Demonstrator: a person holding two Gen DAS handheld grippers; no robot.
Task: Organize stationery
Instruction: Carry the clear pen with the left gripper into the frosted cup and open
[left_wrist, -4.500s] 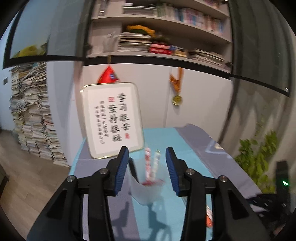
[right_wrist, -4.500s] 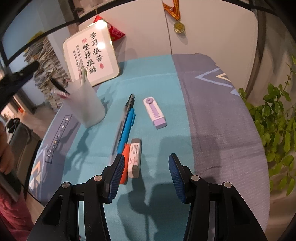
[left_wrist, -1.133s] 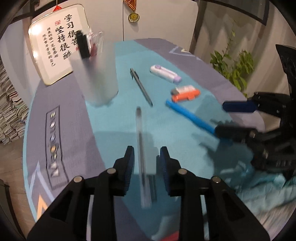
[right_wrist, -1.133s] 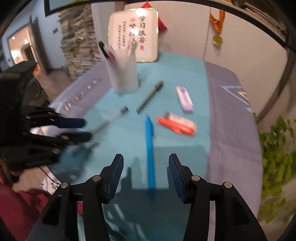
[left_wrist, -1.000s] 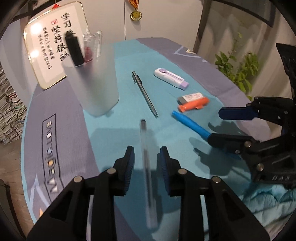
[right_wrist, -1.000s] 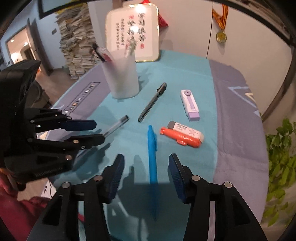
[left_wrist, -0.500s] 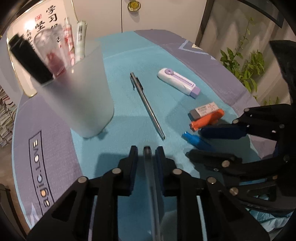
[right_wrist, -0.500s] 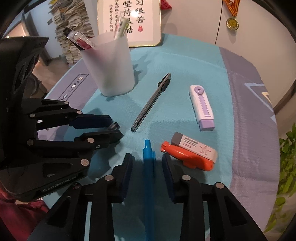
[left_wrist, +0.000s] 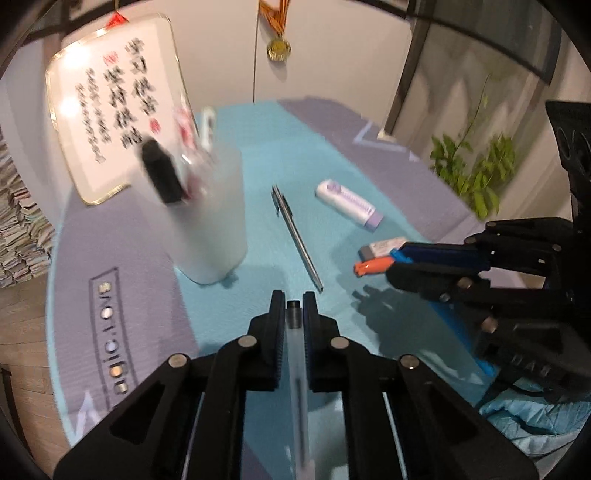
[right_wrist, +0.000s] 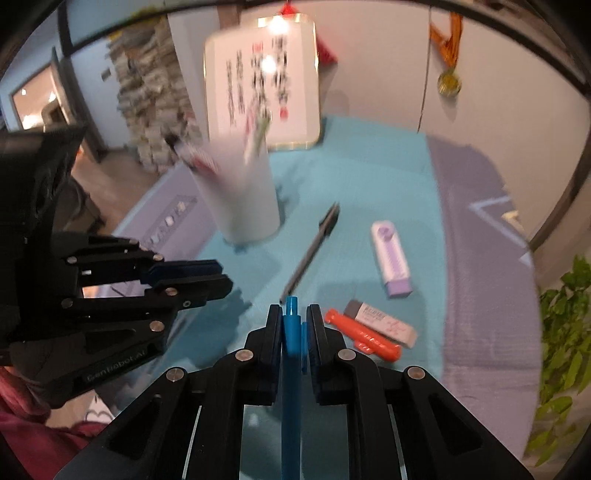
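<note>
My left gripper (left_wrist: 294, 306) is shut on a clear pen (left_wrist: 297, 354) with a dark tip, which runs back between the fingers and hangs a little above the cloth. My right gripper (right_wrist: 291, 314) is shut on a blue pen (right_wrist: 291, 354) in the same way. Each gripper shows in the other's view: the right gripper (left_wrist: 417, 260) at the right, the left gripper (right_wrist: 218, 275) at the left. A frosted white cup (left_wrist: 207, 221) (right_wrist: 243, 195) with several pens in it stands upright beyond both. A dark slim pen (left_wrist: 297, 240) (right_wrist: 310, 251) lies on the teal cloth.
On the cloth lie a white and purple case (left_wrist: 349, 203) (right_wrist: 391, 258), a white eraser (right_wrist: 380, 319) (left_wrist: 380, 247) and an orange marker (right_wrist: 362, 336) (left_wrist: 373, 266). A framed calligraphy board (left_wrist: 110, 122) leans on the wall behind the cup. A green plant (right_wrist: 561, 332) stands off the table's right edge.
Both grippers have shut, the left on the clear pen and the right on the blue pen, and both have risen from the cloth with their pens.
</note>
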